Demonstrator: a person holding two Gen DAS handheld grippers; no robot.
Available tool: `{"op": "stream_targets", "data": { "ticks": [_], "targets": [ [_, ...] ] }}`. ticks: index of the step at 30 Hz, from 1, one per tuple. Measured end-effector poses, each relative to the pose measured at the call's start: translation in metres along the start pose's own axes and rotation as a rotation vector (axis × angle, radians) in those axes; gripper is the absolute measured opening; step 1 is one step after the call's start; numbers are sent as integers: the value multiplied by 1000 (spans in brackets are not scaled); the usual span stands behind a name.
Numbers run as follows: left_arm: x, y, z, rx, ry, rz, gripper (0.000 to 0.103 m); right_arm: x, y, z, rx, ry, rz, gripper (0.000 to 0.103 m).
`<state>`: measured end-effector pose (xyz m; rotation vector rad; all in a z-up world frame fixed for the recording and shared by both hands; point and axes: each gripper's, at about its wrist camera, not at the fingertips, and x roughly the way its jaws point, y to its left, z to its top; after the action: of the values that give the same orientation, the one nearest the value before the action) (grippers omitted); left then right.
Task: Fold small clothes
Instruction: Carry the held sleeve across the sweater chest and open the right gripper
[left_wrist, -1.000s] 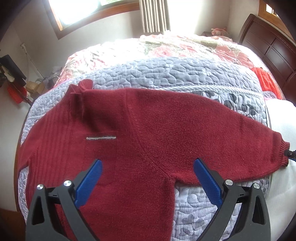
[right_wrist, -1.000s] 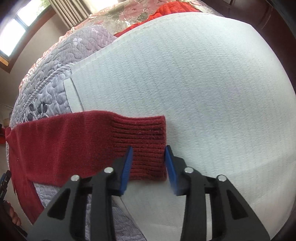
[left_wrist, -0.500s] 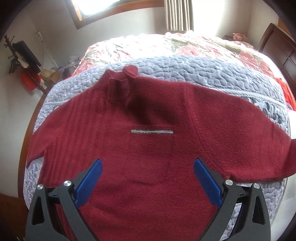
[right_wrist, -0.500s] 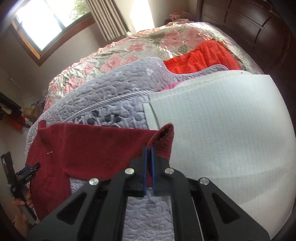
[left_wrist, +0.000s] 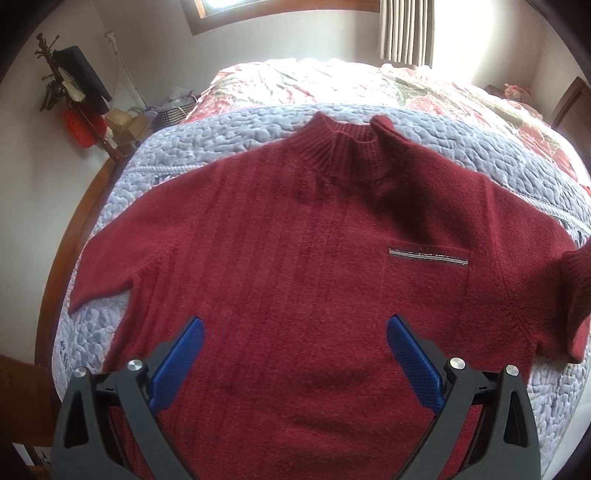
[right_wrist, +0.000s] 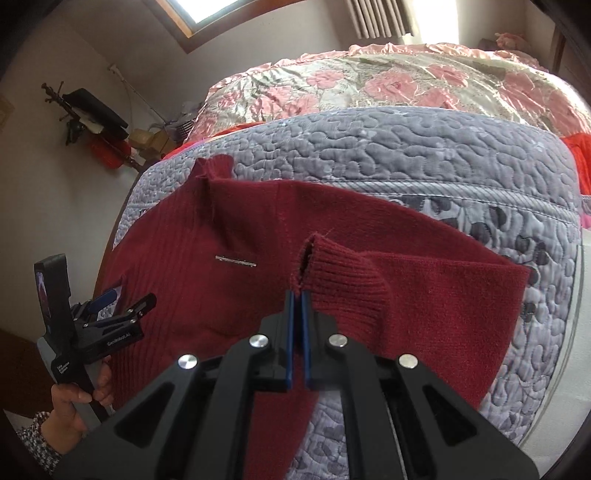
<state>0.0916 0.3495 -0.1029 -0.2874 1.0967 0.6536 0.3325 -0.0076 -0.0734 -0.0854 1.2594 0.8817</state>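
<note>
Pinching the ribbed cuff (right_wrist: 343, 273) in our right tongs (right_wrist: 297, 295), we hold that sleeve folded across the red sweater (left_wrist: 314, 266), which lies face up on the grey quilt (left_wrist: 229, 136) over the bed. Our left tongs (left_wrist: 295, 354) hover spread wide above its near hem, gripping nothing.
</note>
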Motion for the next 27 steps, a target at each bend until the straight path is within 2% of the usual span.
{"op": "stream_targets", "data": {
  "ticks": [5, 7, 9, 10, 12, 13, 17, 19, 23, 26, 27],
  "targets": [
    [11, 12, 2, -3, 22, -19, 99, 57, 22, -5, -34, 114, 7, 3],
    [13, 10, 4, 6, 27, -35, 99, 69, 24, -9, -22, 162, 37, 9],
    [14, 2, 6, 15, 36, -68, 99, 65, 23, -13, -8, 163, 61, 38],
    [13, -3, 7, 21, 41, -91, 99, 55, 22, -15, -9, 139, 76, 40],
    [12, -19, 8, 35, 51, -150, 99, 29, 18, -18, -17, 91, 81, 40],
    [11, -28, 9, 44, 55, -182, 99, 16, 13, -20, -20, 68, 56, 40],
    [12, -81, 8, 92, 106, -308, 99, -23, -18, -30, -32, 14, -162, 40],
    [16, -110, 7, 120, 130, -335, 99, -35, -40, -40, -9, 10, -226, 40],
    [30, -159, 3, 141, 197, -371, 99, -47, -85, -61, 100, 5, -226, 40],
    [41, -187, 2, 139, 246, -363, 98, -55, -109, -78, 160, -4, -215, 40],
    [44, -194, 1, 131, 261, -367, 88, -57, -115, -83, 173, -7, -210, 40]
  ]
}}
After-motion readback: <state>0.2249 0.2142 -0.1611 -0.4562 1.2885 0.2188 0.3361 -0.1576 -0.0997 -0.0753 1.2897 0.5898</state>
